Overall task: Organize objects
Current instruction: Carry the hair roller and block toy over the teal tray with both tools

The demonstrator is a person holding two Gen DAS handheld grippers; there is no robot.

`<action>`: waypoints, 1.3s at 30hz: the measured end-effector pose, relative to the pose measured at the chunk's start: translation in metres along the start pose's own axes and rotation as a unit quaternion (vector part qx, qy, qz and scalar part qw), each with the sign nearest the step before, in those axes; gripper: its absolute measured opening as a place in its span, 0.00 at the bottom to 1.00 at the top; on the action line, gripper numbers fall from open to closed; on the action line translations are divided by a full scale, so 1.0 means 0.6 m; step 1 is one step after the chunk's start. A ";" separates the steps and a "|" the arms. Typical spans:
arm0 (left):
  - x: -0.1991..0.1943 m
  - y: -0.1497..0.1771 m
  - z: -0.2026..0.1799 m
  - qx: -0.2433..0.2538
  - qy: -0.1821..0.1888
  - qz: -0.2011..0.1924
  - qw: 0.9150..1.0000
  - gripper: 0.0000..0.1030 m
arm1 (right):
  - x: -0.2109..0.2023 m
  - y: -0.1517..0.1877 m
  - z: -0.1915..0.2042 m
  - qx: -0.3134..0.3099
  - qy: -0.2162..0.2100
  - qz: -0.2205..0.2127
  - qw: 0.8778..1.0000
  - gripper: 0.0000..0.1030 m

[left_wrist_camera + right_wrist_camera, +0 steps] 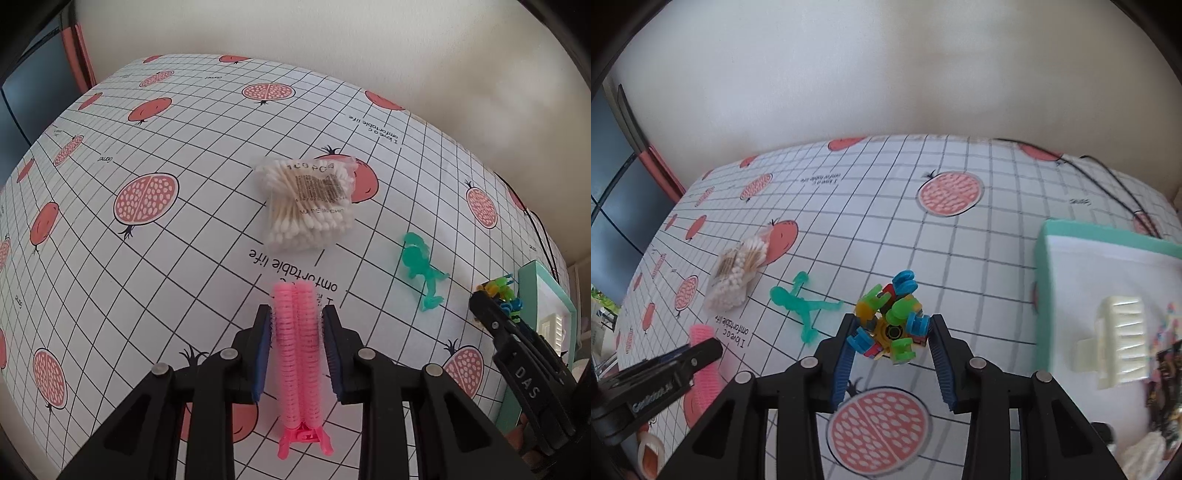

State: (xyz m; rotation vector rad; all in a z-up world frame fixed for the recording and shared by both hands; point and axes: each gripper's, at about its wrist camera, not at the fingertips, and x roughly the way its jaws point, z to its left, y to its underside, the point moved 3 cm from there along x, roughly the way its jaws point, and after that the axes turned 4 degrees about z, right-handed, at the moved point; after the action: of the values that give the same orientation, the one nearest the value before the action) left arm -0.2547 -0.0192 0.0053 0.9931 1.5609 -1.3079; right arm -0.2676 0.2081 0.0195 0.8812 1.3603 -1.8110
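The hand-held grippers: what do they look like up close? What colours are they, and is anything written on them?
Both are black plastic. The left hand-held gripper and right hand-held gripper each have two angular fingers lined with ribbed blue pads, plus round silver pins at the joints. White lettering runs along their sides; on the right one it reads "DAS".

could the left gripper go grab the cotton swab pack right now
Probably not yet. The left gripper is shut on the pink hair roller. The way to the cotton swab pack looks free, straight ahead on the tablecloth.
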 end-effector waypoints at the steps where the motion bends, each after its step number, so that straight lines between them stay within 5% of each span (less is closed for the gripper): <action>1: -0.003 0.000 -0.003 0.002 -0.001 -0.004 1.000 0.27 | -0.008 -0.001 -0.005 0.001 0.000 -0.003 1.000 0.40; 11: -0.055 -0.005 -0.056 0.006 0.032 -0.035 0.999 0.27 | -0.090 -0.002 -0.072 0.015 0.013 -0.033 0.999 0.40; 27: -0.153 0.038 -0.221 0.078 0.105 -0.079 0.988 0.27 | -0.180 0.017 -0.198 0.053 0.041 -0.059 0.996 0.40; 39: -0.171 0.135 -0.370 0.162 0.196 -0.015 0.967 0.27 | -0.205 0.054 -0.303 0.090 0.063 -0.049 0.993 0.40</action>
State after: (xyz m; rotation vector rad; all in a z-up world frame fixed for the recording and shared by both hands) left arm -0.1707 0.2061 0.0972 1.5115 1.6855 -1.4839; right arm -0.1558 0.3937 0.0670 1.0546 1.3540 -2.0069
